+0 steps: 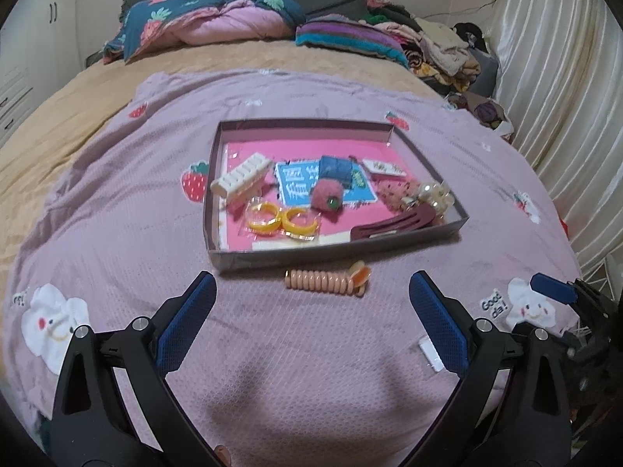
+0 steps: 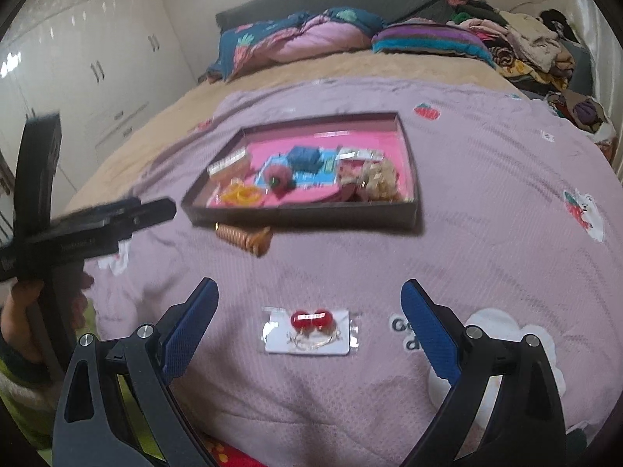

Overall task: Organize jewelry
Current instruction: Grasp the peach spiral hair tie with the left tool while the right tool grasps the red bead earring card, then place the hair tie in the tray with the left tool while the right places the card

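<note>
Two tongs hang above a bed spread with a lilac blanket (image 1: pixel 311 350), both released, blue pads wide apart and gripping nothing. Ahead of the left tongs (image 1: pixel 311 292) an orange spiral hair tie (image 1: pixel 327 281) lies on the blanket, just beside the near wall of a shallow dark tray (image 1: pixel 335 257) without clearly touching it. Inside the tray, on a pink lining, sit a white ridged hair clip (image 1: pixel 242 179) toward the left wall, yellow hoop earrings (image 1: pixel 281 221) in clear wrap near the front, a fuzzy pink pompom (image 1: pixel 328 198) in the middle, a dark red hair claw (image 1: pixel 393 226) along the near wall, and a pearly clip (image 1: pixel 436 194) at the near right corner. Between the pads of the right tongs (image 2: pixel 309 292), a carded pair of red heart earrings (image 2: pixel 308 330) lies flat on the blanket, well short of the tray.
</note>
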